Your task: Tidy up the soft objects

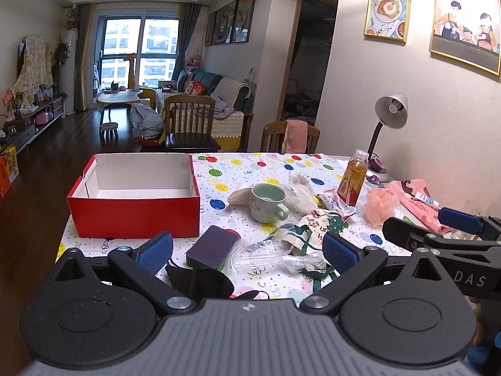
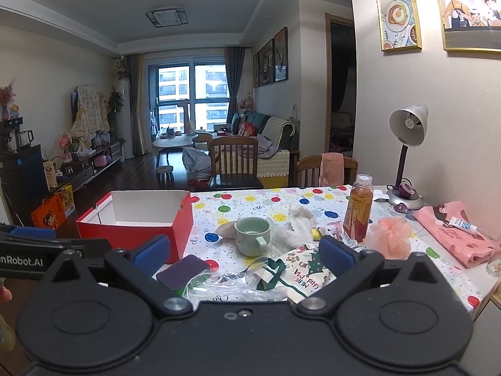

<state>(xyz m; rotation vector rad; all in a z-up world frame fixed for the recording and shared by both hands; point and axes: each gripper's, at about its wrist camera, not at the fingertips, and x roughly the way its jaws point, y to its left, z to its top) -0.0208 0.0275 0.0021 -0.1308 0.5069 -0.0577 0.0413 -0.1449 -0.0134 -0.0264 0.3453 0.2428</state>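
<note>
Red cardboard, white inside: the open box (image 1: 134, 210) sits at the left edge of the balloon-print tablecloth (image 1: 250, 164), with nothing in it that I can see. Just right of its near corner lies the purple-topped sponge with a green underside (image 1: 211, 247), flat on the cloth, its long axis slanting from near-left to far-right. My left tongs (image 1: 247, 252) hang low over the table edge, blue pads (image 1: 155, 252) spread wide and holding nothing; the sponge sits between them, a little toward the left pad, so I judge this hand the nearer one for it.

Further right come the crumpled clear plastic wrap (image 1: 275, 255), the pale green mug (image 1: 269, 202), the fluffy white cloth (image 1: 300, 192) behind it and the Christmas-print fabric bag (image 1: 313, 232). My right tongs (image 2: 244, 257) hover there, likewise parted and empty, the bag near their right pad. Beyond stand the amber drink bottle (image 2: 358, 208) and the peach mesh bath puff (image 2: 391, 235).

Nothing soft is boxed yet; the sponge looks the likeliest first pick, and it would have to be carried left.
</note>
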